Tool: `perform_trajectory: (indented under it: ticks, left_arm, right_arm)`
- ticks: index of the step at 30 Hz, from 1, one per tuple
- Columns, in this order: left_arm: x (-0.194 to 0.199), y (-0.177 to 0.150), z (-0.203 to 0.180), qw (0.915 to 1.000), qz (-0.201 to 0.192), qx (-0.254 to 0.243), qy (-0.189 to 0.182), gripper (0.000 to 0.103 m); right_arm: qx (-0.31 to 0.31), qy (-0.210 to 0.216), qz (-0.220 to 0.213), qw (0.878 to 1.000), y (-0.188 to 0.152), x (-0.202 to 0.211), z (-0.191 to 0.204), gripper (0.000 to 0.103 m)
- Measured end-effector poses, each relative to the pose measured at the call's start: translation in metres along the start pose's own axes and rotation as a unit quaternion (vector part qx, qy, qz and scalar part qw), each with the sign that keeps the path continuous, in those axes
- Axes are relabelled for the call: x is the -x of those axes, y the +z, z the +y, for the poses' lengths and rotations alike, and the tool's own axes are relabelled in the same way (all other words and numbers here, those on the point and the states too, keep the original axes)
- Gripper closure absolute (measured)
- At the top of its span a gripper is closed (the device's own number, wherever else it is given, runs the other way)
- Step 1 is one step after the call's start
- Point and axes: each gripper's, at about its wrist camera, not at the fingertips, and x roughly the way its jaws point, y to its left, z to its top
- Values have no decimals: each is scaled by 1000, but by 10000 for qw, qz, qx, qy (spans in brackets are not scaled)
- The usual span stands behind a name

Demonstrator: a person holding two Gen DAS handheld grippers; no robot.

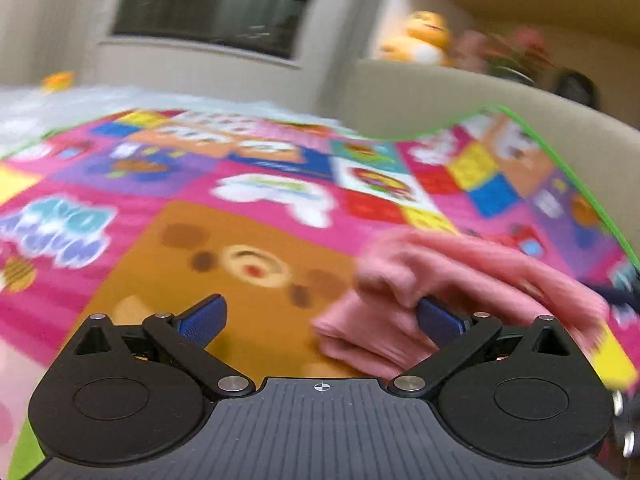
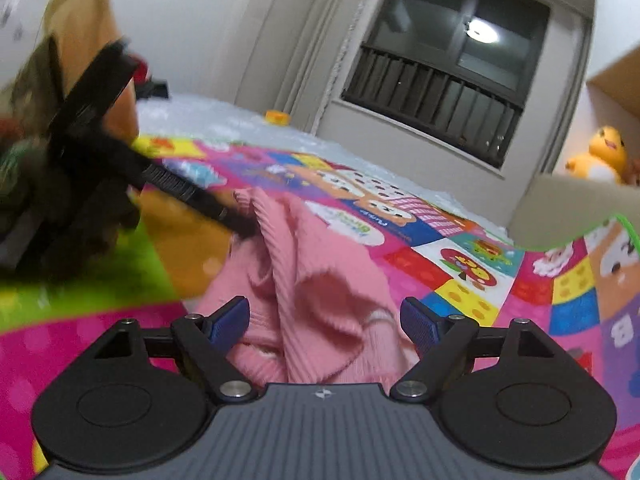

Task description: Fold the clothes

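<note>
Pink ribbed top (image 2: 304, 280) lies rumpled on the play mat (image 2: 460, 248), part doubled over itself but loose, not a neat fold. Right gripper (image 2: 325, 322) stands wide apart just over the cloth, gripping nothing. Left gripper (image 1: 322, 320) is also spread, its far finger touching the top's edge. Judged mid-fold or regrasping: next each gripper needs a firm edge or corner to pinch, then a flat, even lay

one pink garment (image 2: 312, 280), one play mat (image 1: 248, 184), two yellow plush toys (image 2: 600, 156), one window (image 2: 448, 68)
</note>
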Motion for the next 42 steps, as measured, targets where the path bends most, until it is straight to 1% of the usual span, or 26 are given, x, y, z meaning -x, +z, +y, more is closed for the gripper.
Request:
perform_trajectory:
  ticks: [2,4,7,9,10,11,12,13,14,15,16,17,18,19,21,22,23,25,27,29,32,34,37,40,41,42]
  left_arm:
    - [-3,3,16,9989,-56,436,174,0]
    - [-3,1,28,9968,-47,730,324,0]
    - [10,2,23,9962,-119,786,349,0]
    - [25,2,16,9953,-75,953,-182,0]
    - [31,0,11,9924,-18,1072,-600,0]
    - [37,-4,5,9887,54,1140,-968,1]
    - [38,-9,-4,9870,171,1060,-1192,3]
    - [40,-14,-12,9846,289,980,-1415,15]
    - [40,-19,-20,9824,425,894,-1584,40]
    - [35,-23,-25,9821,617,790,-1596,51]
    - [29,-28,-30,9814,787,717,-1595,58]
    - [24,-32,-28,9807,886,757,-1567,56]
    - [19,-34,-25,9792,958,868,-1565,56]
    - [15,-36,-22,9776,1015,976,-1567,57]
    - [15,-36,-15,9764,998,1107,-1566,58]
    - [19,-36,-13,9782,953,1091,-1488,56]
    - [23,-35,-10,9800,908,1075,-1410,51]
    - [35,-33,-1,9830,814,1101,-1227,45]
    - [48,-31,11,9849,707,1185,-1042,45]
    - [59,-24,26,9836,526,1424,-978,42]
    - [74,-6,37,9797,167,1669,-1096,36]
    - [79,5,31,9781,9,1666,-1247,36]
    - [73,18,9,9769,-75,1444,-1570,36]
    - [56,17,-12,9731,18,1348,-1866,37]
    - [50,15,-15,9730,64,1336,-1881,38]
    - [49,11,-12,9733,49,1371,-1842,38]
  right_arm:
    - [26,-213,-94,9997,1,-2,1,27]
    - [210,-493,-38,9986,2,-9,3,29]
    - [851,-823,112,9929,-8,-19,16,29]
    - [653,-715,78,9953,-9,-13,13,31]
    - [538,-653,59,9964,-9,-10,11,35]
    - [288,-528,91,9981,-7,-9,5,50]
    - [-26,-365,156,9992,-3,-9,-3,70]
    - [-352,-189,201,9990,4,-9,-12,87]
    - [-611,-69,130,9980,12,-7,-19,92]
    - [-791,64,-121,9968,24,1,-24,94]
    - [-796,208,-366,9959,37,10,-24,97]
    - [-675,393,-518,9956,49,16,-20,97]
    - [-542,582,-659,9947,60,22,-14,97]
    - [-538,811,-636,9932,65,21,-10,97]
    - [-653,1178,-351,9903,61,10,0,97]
    - [-646,1200,-217,9904,53,6,7,97]
    - [-708,1230,-76,9898,44,1,12,97]
    - [-918,1320,176,9868,29,-7,18,97]
    - [-1127,1421,386,9827,16,-12,24,97]
    - [-1184,1489,481,9806,9,-23,28,97]
    - [-1298,1598,564,9770,0,-26,32,96]
    - [-1290,1689,561,9755,-5,-22,32,94]
    - [-1187,1847,521,9742,-8,-13,34,92]
    - [-1043,1823,434,9767,-7,-4,32,91]
    - [-1023,1757,400,9783,-8,3,29,89]
    - [-1006,1685,367,9799,-8,9,25,77]
